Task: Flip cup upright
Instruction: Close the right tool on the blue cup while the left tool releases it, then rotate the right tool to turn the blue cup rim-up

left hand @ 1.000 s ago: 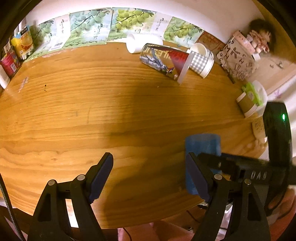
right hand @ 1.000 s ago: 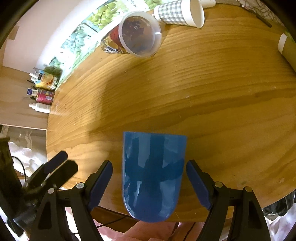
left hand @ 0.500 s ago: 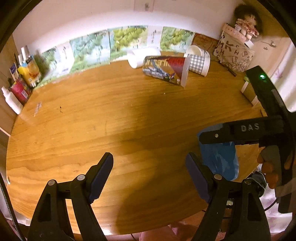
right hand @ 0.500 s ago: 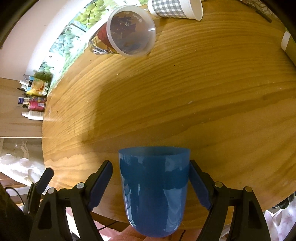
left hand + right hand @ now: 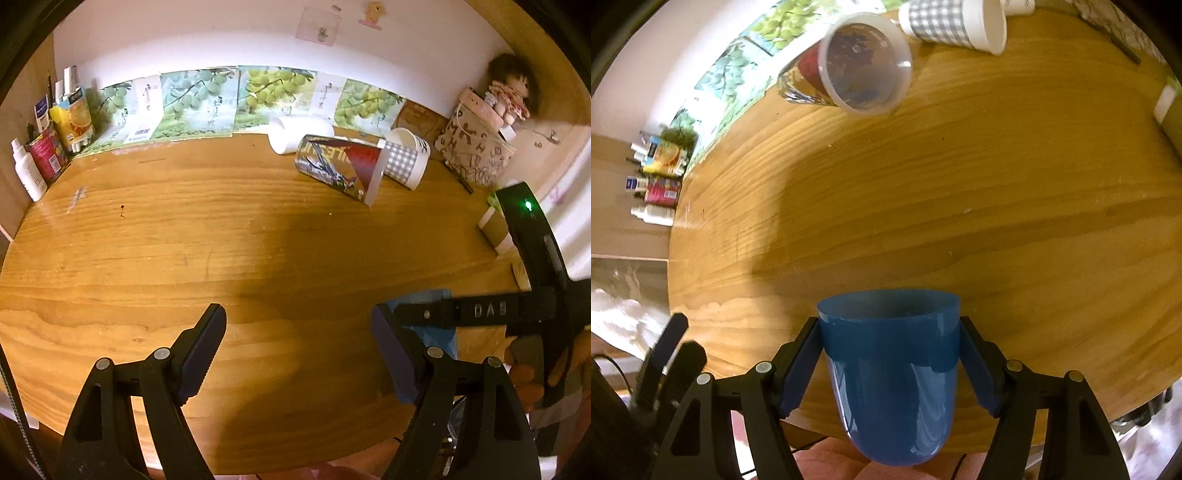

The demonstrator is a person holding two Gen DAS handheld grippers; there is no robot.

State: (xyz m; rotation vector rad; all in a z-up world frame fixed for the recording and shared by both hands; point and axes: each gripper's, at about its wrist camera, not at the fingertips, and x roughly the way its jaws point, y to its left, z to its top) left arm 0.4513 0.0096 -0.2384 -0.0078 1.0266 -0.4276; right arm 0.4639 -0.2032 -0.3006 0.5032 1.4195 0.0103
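Right wrist view: the right hand-held gripper clasps a blue cup, its two blue pads pressed against opposite sides of the cup just below the rim; the cup's open mouth points away from the camera and its rounded base hangs toward the lens, over the near edge of the wooden desk; whether the cup touches the desk cannot be told from this view; at the far side of the desk a clear printed cup lies on its side with its mouth toward the camera, just beside a grey checked paper cup, also on its side; bottles and cartons stand at the far left edge.

Left wrist view: the left hand-held gripper hangs over the near part of the desk with its jaws spread wide and nothing between them; to its right the blue cup shows only as a patch of blue behind the right gripper's black arm marked "DAB"; along the far wall lie a white cup, the printed cup and the checked cup, all tipped over, in front of a row of fruit-printed cartons; a patterned bag and a doll sit at the far right.
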